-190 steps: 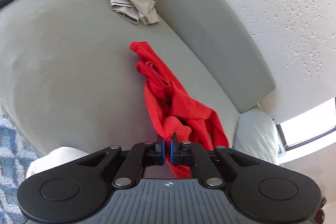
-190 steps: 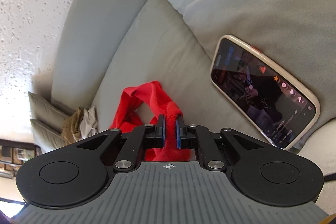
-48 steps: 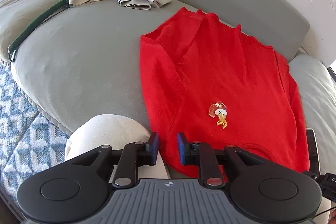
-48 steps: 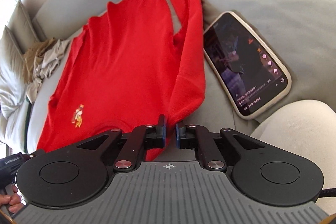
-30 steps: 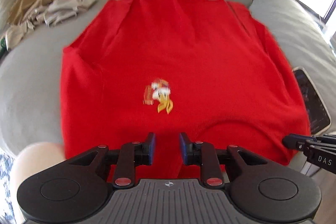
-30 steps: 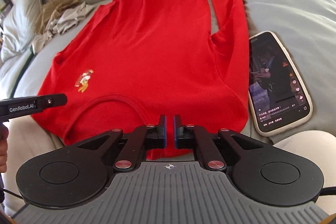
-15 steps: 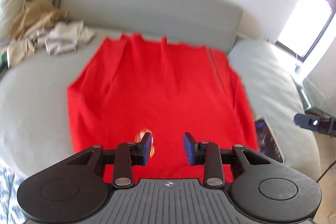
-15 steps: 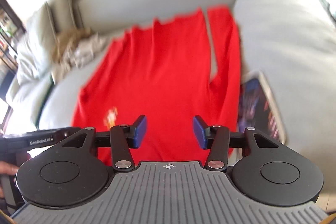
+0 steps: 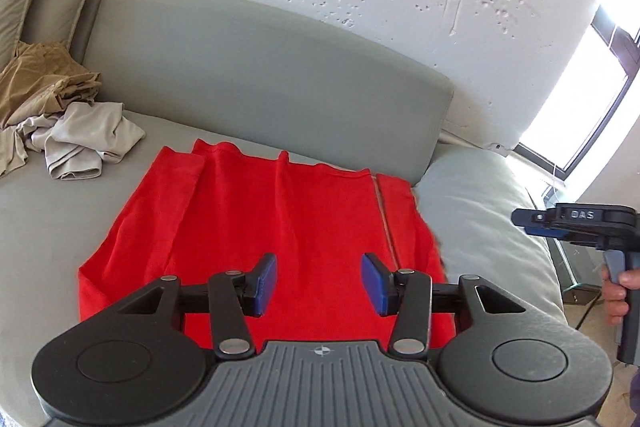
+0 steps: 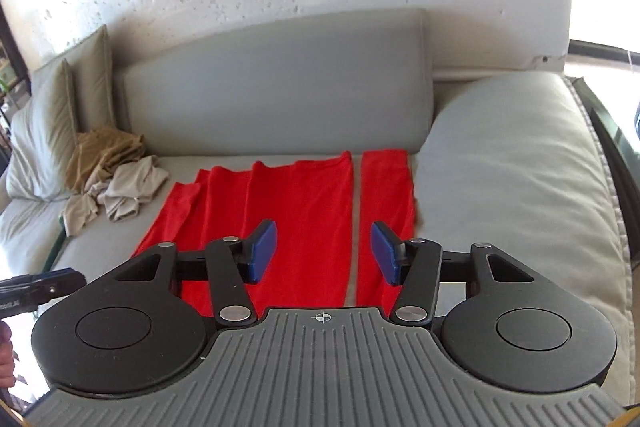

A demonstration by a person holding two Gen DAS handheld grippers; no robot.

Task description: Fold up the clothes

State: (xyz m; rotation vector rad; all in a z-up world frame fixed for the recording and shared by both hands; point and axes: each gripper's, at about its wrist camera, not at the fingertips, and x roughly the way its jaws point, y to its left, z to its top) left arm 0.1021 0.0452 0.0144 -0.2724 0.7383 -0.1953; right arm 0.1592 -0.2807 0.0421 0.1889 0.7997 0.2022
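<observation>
A red long-sleeved top (image 9: 280,227) lies spread flat on the grey sofa seat (image 9: 52,227), hem toward the backrest, one sleeve (image 10: 386,187) laid along its right side. My left gripper (image 9: 319,283) hovers well above the top's near part, its jaws opening with nothing between them. My right gripper (image 10: 323,253) is also raised above the top, jaws apart and closing, holding nothing. It shows from the side (image 9: 532,218) at the right of the left wrist view, held by a hand. The neck end of the top is hidden behind the grippers.
A heap of beige and tan clothes (image 9: 68,123) lies at the back left of the seat, near pale cushions (image 10: 44,131). A big grey cushion (image 10: 512,167) rises right of the top. The sofa backrest (image 9: 260,75) and a white textured wall stand behind; a window is at the right.
Both grippers have let go of the top, risen and pulled back from it, and their jaws stand wider apart. The top stays flat on the seat. The phone has dropped out of view.
</observation>
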